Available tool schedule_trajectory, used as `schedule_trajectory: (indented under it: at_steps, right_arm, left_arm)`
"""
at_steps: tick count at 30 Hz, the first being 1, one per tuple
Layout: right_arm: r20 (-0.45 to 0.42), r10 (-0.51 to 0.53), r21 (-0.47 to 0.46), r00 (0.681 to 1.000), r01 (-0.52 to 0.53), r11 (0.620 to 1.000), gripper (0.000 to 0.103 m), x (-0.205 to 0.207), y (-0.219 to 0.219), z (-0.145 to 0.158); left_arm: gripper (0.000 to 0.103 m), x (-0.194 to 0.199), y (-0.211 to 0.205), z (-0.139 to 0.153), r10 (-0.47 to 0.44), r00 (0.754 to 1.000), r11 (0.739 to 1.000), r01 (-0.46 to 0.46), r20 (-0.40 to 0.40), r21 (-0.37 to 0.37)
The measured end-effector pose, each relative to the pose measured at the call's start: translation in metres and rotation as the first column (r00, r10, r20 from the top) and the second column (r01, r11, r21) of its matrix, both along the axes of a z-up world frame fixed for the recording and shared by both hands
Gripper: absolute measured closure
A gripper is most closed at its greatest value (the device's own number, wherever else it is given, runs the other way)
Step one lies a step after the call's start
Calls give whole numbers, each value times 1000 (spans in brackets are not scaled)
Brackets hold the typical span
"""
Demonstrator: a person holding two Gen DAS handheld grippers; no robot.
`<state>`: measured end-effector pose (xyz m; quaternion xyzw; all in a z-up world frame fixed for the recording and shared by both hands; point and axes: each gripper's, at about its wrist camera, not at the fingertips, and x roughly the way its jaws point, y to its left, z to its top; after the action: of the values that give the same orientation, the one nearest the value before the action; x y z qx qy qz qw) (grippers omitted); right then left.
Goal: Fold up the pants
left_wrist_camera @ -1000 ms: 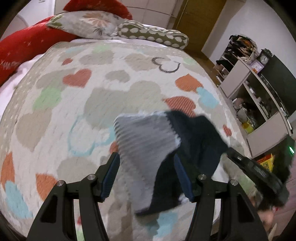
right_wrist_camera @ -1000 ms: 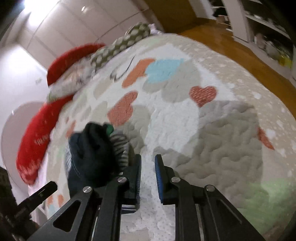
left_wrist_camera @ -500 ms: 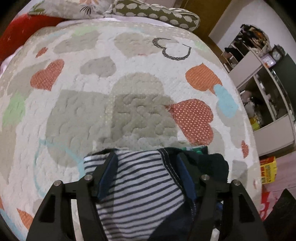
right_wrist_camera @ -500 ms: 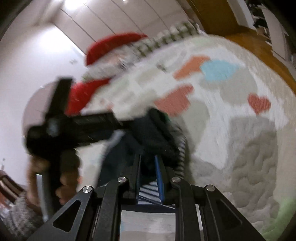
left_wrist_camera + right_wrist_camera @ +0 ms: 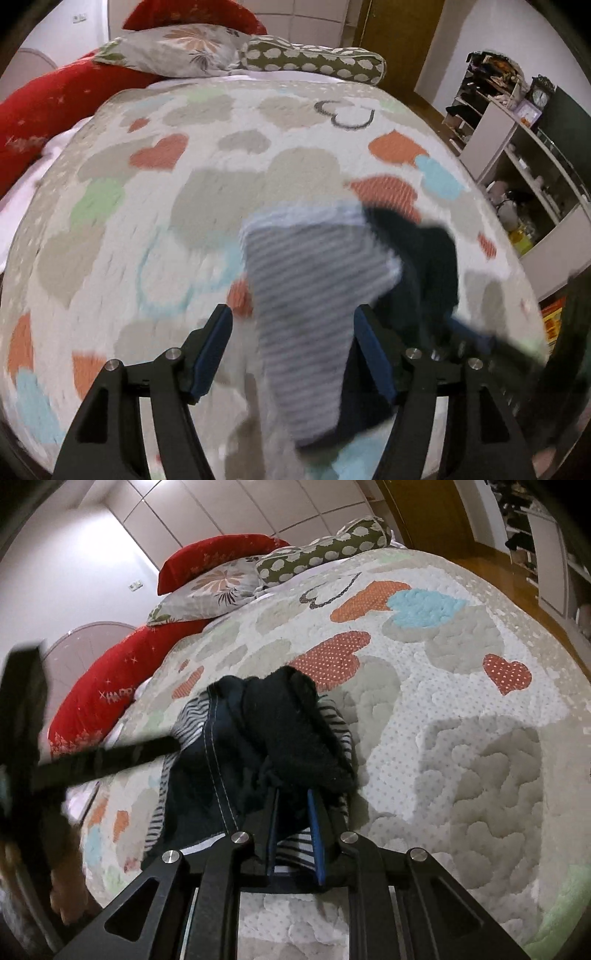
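Dark navy pants (image 5: pixel 229 768) with a striped lining hang bunched over the heart-patterned quilt (image 5: pixel 461 709). My right gripper (image 5: pixel 293 797) is shut on a dark fold of them, and striped cloth shows between its blue pads. In the left wrist view the pants (image 5: pixel 314 295) dangle, blurred, with the striped side between the fingers of my left gripper (image 5: pixel 293 321). That gripper stands open, and its left pad (image 5: pixel 218 332) is apart from the cloth. The right gripper (image 5: pixel 480 336) shows there as a blur at the right. The left gripper (image 5: pixel 110 760) is a dark blur at the left of the right wrist view.
Floral and spotted pillows (image 5: pixel 310 62) and a red bolster (image 5: pixel 48 107) lie at the head of the bed. White shelves (image 5: pixel 524 177) full of items stand past the bed's right edge, beside a wooden door (image 5: pixel 395 40). A hand (image 5: pixel 62 897) holds the left gripper.
My right gripper, beside the pants a second ago, now clamps them. The left gripper dipped down onto the pants on the quilt and has come back up, jaws slightly wider; the pants hang.
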<state>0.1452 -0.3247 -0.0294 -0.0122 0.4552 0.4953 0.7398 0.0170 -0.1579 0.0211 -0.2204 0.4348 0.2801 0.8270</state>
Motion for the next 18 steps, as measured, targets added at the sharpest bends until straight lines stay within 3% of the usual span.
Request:
schedule_trajectory:
  at_steps: [3, 7, 12, 13, 18]
  right_arm:
    - [-6, -10, -1, 1000, 10, 1000, 87, -1, -1, -1]
    - [-25, -30, -18, 999, 30, 999, 85, -2, -1, -1]
    - [-30, -70, -22, 997, 69, 997, 64, -5, -10, 8]
    - [-17, -89, -21, 996, 89, 996, 55, -6, -14, 12]
    - [-35, -171, 3, 985, 171, 985, 51, -7, -42, 17]
  left_arm:
    - [34, -11, -14, -21, -6, 999, 1000, 5, -37, -18]
    - [28, -20, -28, -26, 11, 998, 997, -6, -59, 72]
    - [27, -42, -44, -1, 17, 1000, 992, -16, -11, 121]
    - [27, -48, -47, 3, 21, 1000, 992, -21, 5, 121]
    - [26, -61, -56, 11, 33, 999, 994, -37, 35, 107]
